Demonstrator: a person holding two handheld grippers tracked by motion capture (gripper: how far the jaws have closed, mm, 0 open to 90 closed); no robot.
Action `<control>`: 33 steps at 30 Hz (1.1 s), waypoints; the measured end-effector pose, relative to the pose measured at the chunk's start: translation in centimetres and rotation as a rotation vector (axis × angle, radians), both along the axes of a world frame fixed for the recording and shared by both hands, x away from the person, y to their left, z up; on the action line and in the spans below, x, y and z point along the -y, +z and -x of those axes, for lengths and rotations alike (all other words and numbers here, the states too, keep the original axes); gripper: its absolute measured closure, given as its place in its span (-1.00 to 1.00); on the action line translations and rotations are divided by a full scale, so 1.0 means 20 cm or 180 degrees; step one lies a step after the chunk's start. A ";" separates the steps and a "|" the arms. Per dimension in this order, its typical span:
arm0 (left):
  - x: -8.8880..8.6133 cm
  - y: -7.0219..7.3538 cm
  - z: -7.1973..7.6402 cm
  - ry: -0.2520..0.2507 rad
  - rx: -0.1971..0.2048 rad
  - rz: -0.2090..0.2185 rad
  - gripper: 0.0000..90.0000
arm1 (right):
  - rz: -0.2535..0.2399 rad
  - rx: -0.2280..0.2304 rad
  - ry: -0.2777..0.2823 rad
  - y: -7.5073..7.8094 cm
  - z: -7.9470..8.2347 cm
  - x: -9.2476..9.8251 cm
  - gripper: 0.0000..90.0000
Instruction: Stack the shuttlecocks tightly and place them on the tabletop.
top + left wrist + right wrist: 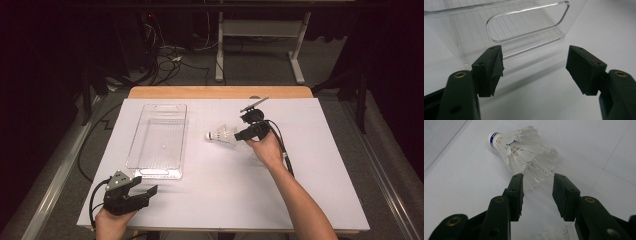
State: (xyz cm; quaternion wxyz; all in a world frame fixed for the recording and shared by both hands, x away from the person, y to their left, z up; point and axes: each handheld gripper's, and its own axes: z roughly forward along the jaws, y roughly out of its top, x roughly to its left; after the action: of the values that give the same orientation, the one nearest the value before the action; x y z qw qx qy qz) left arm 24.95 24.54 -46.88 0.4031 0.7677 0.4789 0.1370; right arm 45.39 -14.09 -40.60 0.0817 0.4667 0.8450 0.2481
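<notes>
right tool spread just behind the shuttlecock, gripping nothing; closing on its thin feathers could crush them or roll it away.

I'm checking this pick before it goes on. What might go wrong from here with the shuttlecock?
The right gripper has its jaws open around the shuttlecock's thin skirt edge; closing there might crush or bend the plastic vanes. The shuttlecock lies on its side on the white table cover, so a nudge may roll it away. The clear bin stands apart, so a loose grip could drop it on the way over.
</notes>
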 end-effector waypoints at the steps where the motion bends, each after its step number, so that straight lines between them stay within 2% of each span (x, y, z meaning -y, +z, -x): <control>1: 0.00 0.00 0.00 -0.0002 0.0000 -0.0001 -0.32 | 0.0002 -0.0016 -0.0015 0.00 0.00 0.00 0.36; 15: 0.00 0.00 0.00 -0.0006 -0.0007 -0.0003 -0.32 | -0.0035 0.0036 -0.0007 0.02 0.03 0.03 0.35; 33: 0.00 0.00 0.00 -0.0005 -0.0007 -0.0005 -0.32 | 0.0010 0.0055 -0.0053 0.04 0.06 0.09 0.35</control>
State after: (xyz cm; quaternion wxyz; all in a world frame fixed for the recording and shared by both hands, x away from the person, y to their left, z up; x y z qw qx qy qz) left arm 25.00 24.49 -46.90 0.4020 0.7686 0.4786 0.1362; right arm 44.19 -15.99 -39.81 0.0918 0.4714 0.8407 0.2500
